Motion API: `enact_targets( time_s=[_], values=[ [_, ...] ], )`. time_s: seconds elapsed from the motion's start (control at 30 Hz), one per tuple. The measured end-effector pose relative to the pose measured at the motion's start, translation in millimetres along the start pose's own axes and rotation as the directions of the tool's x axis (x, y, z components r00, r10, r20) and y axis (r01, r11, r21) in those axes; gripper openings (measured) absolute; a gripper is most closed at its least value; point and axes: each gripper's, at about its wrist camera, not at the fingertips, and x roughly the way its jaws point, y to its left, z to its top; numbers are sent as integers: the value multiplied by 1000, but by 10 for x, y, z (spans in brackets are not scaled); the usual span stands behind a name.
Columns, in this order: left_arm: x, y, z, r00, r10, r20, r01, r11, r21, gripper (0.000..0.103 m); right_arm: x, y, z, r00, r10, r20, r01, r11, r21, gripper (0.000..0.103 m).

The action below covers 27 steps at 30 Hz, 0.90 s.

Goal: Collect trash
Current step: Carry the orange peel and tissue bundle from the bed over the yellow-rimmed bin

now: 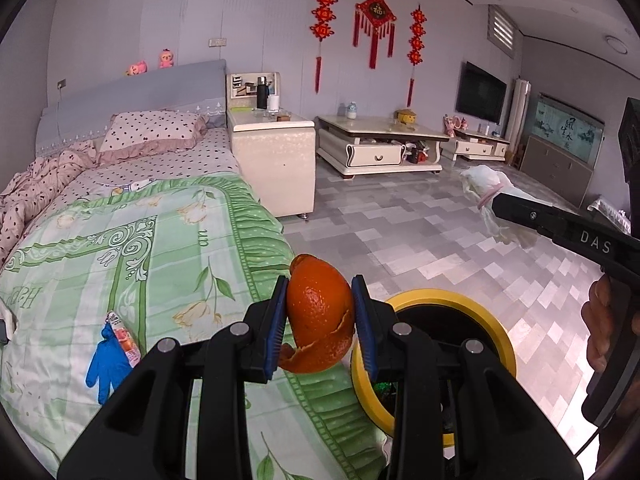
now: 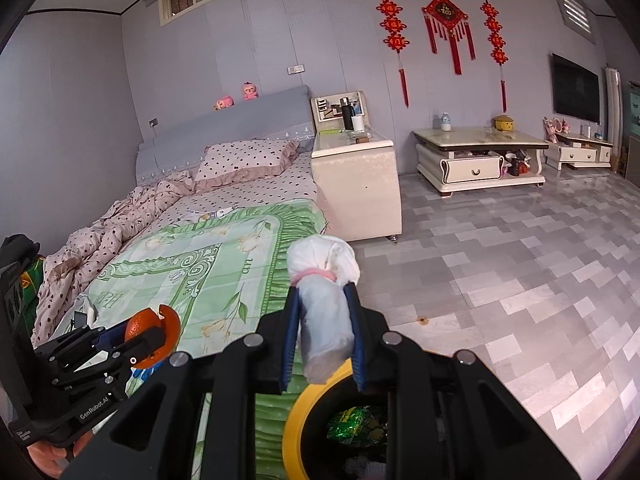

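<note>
My left gripper (image 1: 320,300) is shut on an orange peel (image 1: 318,320) and holds it over the bed's edge, just left of a yellow-rimmed black trash bin (image 1: 496,320). My right gripper (image 2: 324,300) is shut on a white plastic bag bundle tied with a pink band (image 2: 326,280), above the same bin (image 2: 296,412), which holds a green wrapper (image 2: 354,424). The left gripper with the peel also shows in the right wrist view (image 2: 148,332). The bundle shows in the left wrist view (image 1: 486,196). A blue glove (image 1: 106,364) and a snack wrapper (image 1: 126,340) lie on the green quilt (image 1: 120,240).
The bed with a dotted pillow (image 1: 152,132) fills the left. A cream bedside cabinet (image 1: 276,160) stands beside it. A low coffee table (image 1: 380,144) and TV stand (image 1: 480,144) are at the far wall. Grey tiled floor (image 1: 420,232) lies to the right.
</note>
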Motion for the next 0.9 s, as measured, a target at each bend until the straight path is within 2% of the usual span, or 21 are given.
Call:
enact_targets(
  time_s=[0.23, 0.53, 0.9],
  values=[
    [304, -302, -108, 998, -42, -48, 43, 999, 24, 30, 78, -259, -141, 999, -16, -34, 17, 999, 36, 21],
    [750, -503, -373, 987, -96, -127, 98, 995, 15, 30, 309, -563, -361, 995, -18, -101, 27, 995, 91, 21],
    [1252, -758, -686, 970, -102, -220, 119, 991, 63, 31, 625, -885, -677, 977, -17, -212, 49, 988, 148, 21]
  ],
)
